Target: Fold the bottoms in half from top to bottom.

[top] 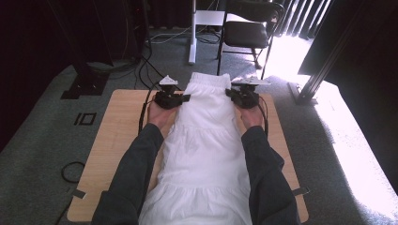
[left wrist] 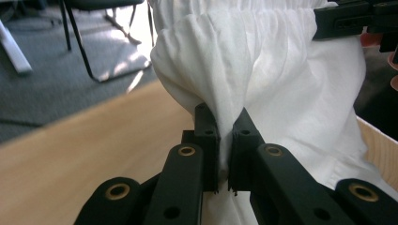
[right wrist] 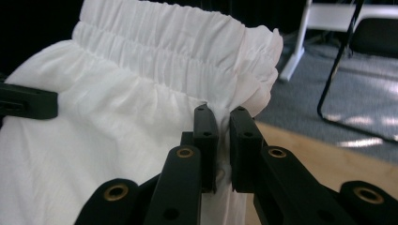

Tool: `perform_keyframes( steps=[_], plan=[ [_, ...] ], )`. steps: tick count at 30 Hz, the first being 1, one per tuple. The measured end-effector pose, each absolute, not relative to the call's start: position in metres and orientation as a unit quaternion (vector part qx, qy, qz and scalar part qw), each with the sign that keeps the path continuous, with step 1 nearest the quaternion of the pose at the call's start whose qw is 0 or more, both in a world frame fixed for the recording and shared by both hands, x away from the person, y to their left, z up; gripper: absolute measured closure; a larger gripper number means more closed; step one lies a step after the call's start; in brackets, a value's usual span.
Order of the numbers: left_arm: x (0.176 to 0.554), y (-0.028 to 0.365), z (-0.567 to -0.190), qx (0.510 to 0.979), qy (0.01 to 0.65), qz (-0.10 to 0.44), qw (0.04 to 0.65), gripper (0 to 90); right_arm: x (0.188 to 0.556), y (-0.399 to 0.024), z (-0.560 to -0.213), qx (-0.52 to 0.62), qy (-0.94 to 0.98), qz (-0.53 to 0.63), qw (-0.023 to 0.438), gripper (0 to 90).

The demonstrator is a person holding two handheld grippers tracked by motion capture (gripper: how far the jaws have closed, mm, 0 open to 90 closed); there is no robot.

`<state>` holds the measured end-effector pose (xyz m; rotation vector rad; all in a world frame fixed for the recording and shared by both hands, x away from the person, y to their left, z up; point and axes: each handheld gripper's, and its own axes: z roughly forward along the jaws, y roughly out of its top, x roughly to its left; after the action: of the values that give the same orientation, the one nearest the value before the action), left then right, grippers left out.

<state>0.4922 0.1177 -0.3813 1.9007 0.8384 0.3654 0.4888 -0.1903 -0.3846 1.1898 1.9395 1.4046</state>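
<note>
**Both grippers pinched on the skirt's waist corners**

Nearest you, the hem of the white skirt (top: 199, 197) spills over the table's front edge between your sleeves, so most of the cloth lies on the wooden table (top: 117, 136). You have the left gripper (left wrist: 224, 136) clamped narrow on a bunched fold at one side below the waistband, and the right gripper (right wrist: 223, 140) clamped likewise on the other side. Holding both sides apart keeps the elastic waistband (right wrist: 178, 56) spread and level, probably so the skirt can be lifted or folded evenly. Beyond the table stands a black chair (top: 248, 33).
</note>
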Motion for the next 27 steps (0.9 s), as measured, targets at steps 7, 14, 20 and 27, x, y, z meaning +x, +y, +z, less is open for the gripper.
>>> perform_keyframes(
  steps=[7, 14, 20, 27],
  plan=[
    [0.463, 0.121, -0.383, 0.798, 0.319, 0.153, 0.488, 85.7, 0.462, -0.196, -0.379, 0.400, 0.726, 0.514, 0.220, 83.2],
    [0.419, 0.125, -0.401, 0.812, 0.285, 0.129, 0.493, 84.7, 0.415, -0.205, -0.394, 0.375, 0.747, 0.510, 0.202, 82.9],
    [0.382, 0.129, -0.421, 0.824, 0.264, 0.119, 0.487, 84.1, 0.375, -0.210, -0.412, 0.364, 0.759, 0.507, 0.186, 82.6],
    [0.340, 0.135, -0.456, 0.838, 0.266, 0.084, 0.469, 83.5, 0.337, -0.207, -0.444, 0.359, 0.776, 0.492, 0.164, 82.5]
  ],
)
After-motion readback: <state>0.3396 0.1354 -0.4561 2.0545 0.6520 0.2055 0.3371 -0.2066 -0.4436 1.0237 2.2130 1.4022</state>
